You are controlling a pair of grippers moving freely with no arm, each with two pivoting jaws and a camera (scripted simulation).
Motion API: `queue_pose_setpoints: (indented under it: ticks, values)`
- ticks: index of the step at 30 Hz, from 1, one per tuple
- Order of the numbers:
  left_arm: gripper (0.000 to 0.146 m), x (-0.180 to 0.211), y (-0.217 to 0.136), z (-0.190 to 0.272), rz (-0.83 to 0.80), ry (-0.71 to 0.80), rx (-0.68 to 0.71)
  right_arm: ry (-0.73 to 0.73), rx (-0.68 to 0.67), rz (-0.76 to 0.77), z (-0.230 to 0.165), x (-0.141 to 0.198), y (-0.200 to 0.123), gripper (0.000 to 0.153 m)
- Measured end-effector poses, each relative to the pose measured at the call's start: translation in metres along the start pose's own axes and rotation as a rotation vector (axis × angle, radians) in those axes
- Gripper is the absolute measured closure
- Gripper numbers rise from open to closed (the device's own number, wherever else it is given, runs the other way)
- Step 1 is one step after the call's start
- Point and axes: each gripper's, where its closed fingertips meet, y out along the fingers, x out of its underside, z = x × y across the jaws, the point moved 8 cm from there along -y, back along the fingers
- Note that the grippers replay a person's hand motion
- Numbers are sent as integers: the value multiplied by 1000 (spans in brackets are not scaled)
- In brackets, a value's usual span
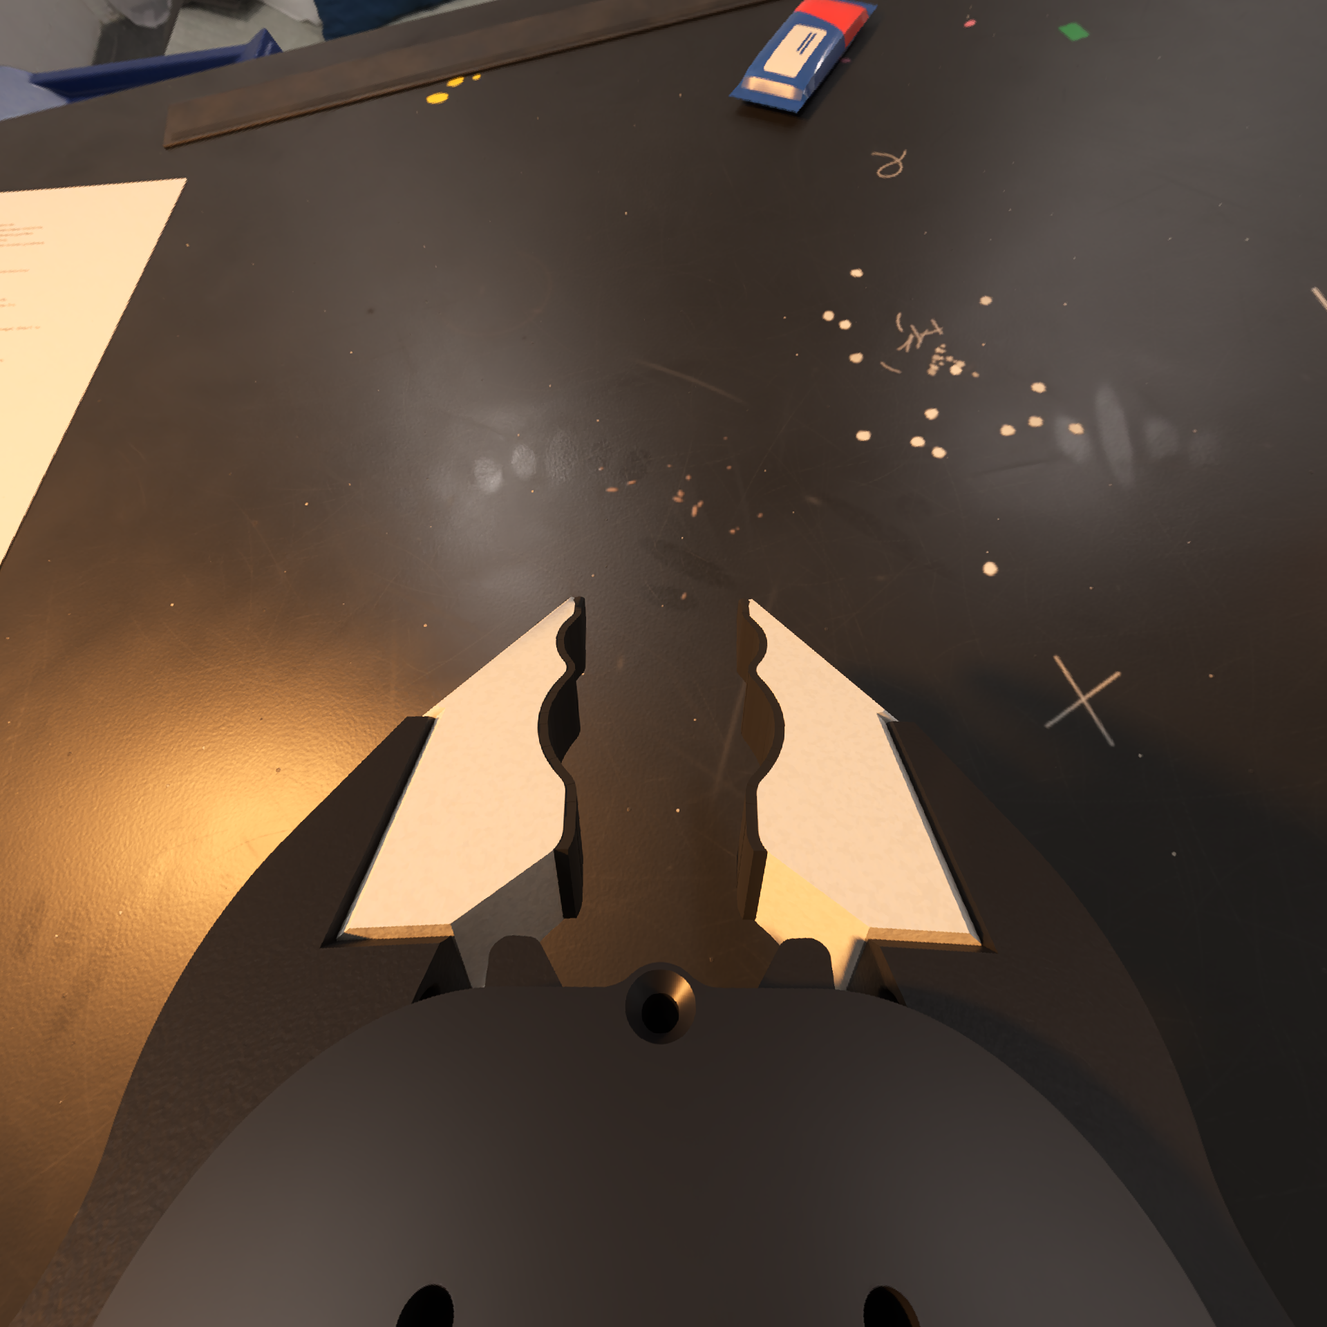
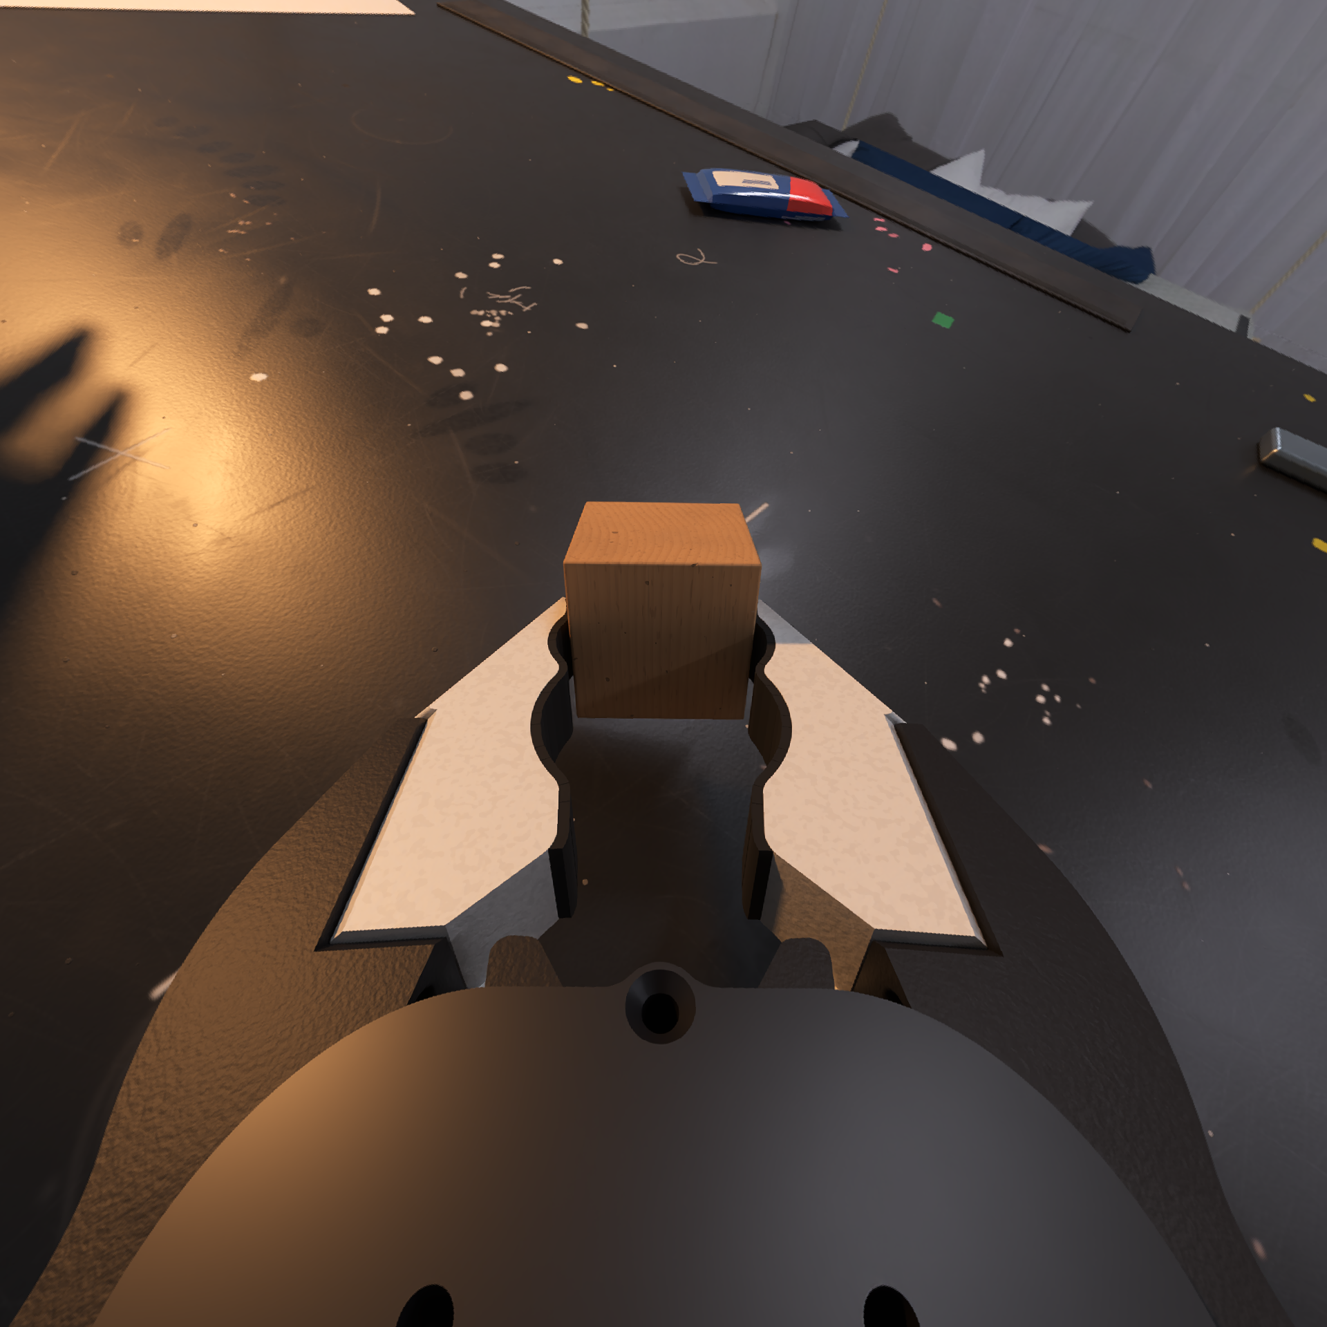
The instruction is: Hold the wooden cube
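Observation:
The wooden cube (image 2: 660,625) is a plain brown block that shows only in the right wrist view. My right gripper (image 2: 660,610) is shut on it: both fingertips press its left and right sides, and its top stands above the fingers. I cannot tell whether the cube rests on the dark table (image 2: 359,574) or hangs just above it. My left gripper (image 1: 662,603) is open and empty over bare dark table (image 1: 431,431), with a clear gap between its fingers. The cube is not in the left wrist view.
A blue and red packet (image 1: 804,54) (image 2: 765,192) lies near the table's far edge beside a long dark strip (image 1: 431,79) (image 2: 790,165). A white paper sheet (image 1: 64,323) lies at the left. A metal bar (image 2: 1296,459) lies at the right.

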Motion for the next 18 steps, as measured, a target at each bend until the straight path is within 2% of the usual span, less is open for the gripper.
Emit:
queue_pose_setpoints:
  ticks: [18]
  values:
    - [107, -4, 1, 4, 35, 9, -13, 3, -2, 0, 0, 0, 0, 106]
